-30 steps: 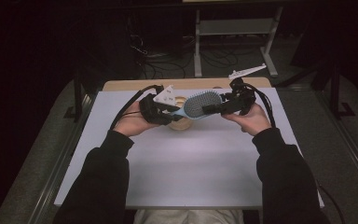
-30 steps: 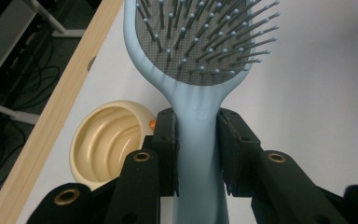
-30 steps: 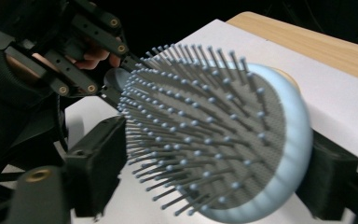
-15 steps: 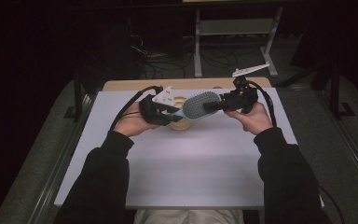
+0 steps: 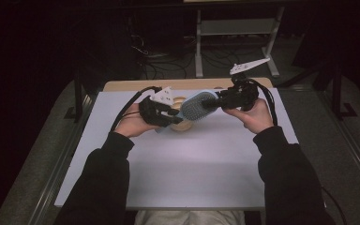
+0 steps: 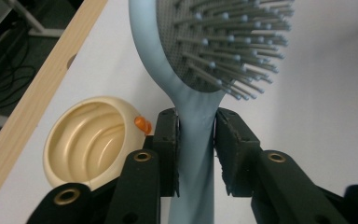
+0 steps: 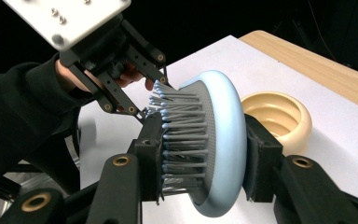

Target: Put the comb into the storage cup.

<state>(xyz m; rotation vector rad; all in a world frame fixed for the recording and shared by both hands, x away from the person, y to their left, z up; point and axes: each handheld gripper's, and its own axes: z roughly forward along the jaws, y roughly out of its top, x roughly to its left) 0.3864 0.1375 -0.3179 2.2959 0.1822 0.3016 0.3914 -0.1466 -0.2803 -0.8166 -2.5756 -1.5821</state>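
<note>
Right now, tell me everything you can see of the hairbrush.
The hairbrush is pale blue, plastic by its look, with an oval head, a grey cushion pad and grey bristles tipped with small balls. It is held off the white table, lying roughly level between the hands. The left gripper clamps its narrow handle just below the head; the right gripper has just been closing and now grips the head, one pad on the bristles, one on the smooth back. A cream bowl sits beneath it.
</note>
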